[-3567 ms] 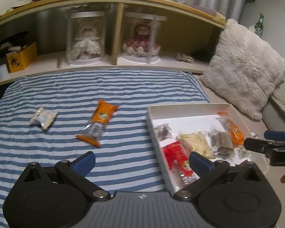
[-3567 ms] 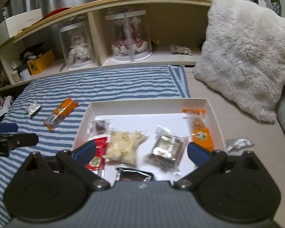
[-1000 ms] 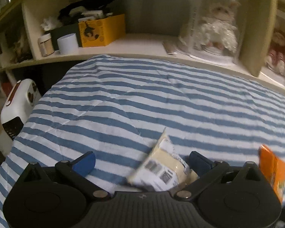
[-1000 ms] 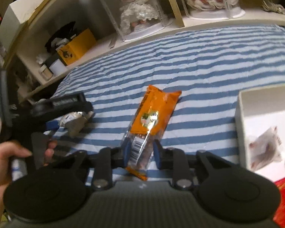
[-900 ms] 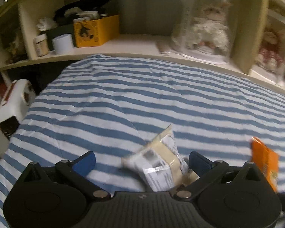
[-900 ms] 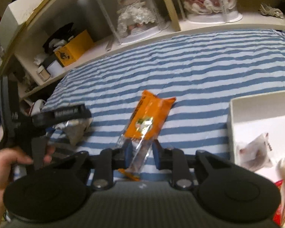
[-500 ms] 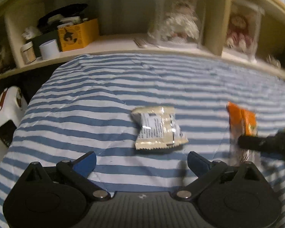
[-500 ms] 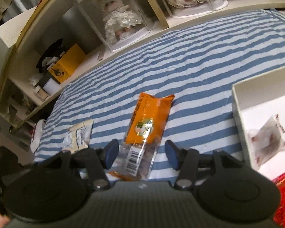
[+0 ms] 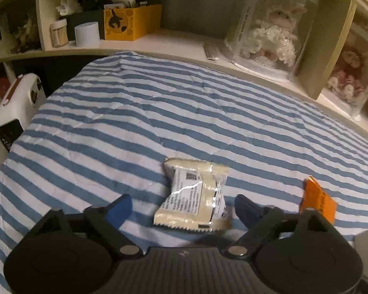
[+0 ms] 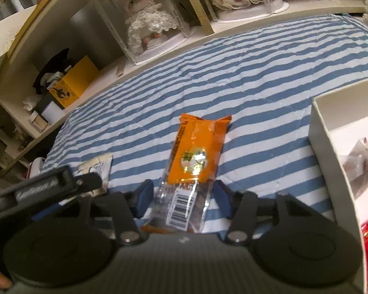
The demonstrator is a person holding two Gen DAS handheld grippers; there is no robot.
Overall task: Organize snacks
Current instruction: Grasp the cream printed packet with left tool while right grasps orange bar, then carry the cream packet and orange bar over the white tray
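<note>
Two snack packets are being picked up at once from a blue-and-white striped bedspread, the step in hand being the grasp that precedes a transfer to the white box at the right. The left gripper is seen with its blue-tipped fingers set either side of a cream-coloured packet, label side up; its jaws are closing, the packet lies between them, and no pad is yet seen pressing on it. The right gripper is placed astride the clear, barcoded end of an orange packet; its jaws are also closing, with the wrapper between them and the fingers close against its sides, though whether it is already pinched cannot be told. In the right wrist view the left gripper is blurred at the lower left. A dark wrapped snack is already lying in the box. The next move is judged to call for both closures to be completed on thin, slippery film, followed by a lift clear of the bedding and over the box wall; a shallow pinch could let either packet slide out
</note>
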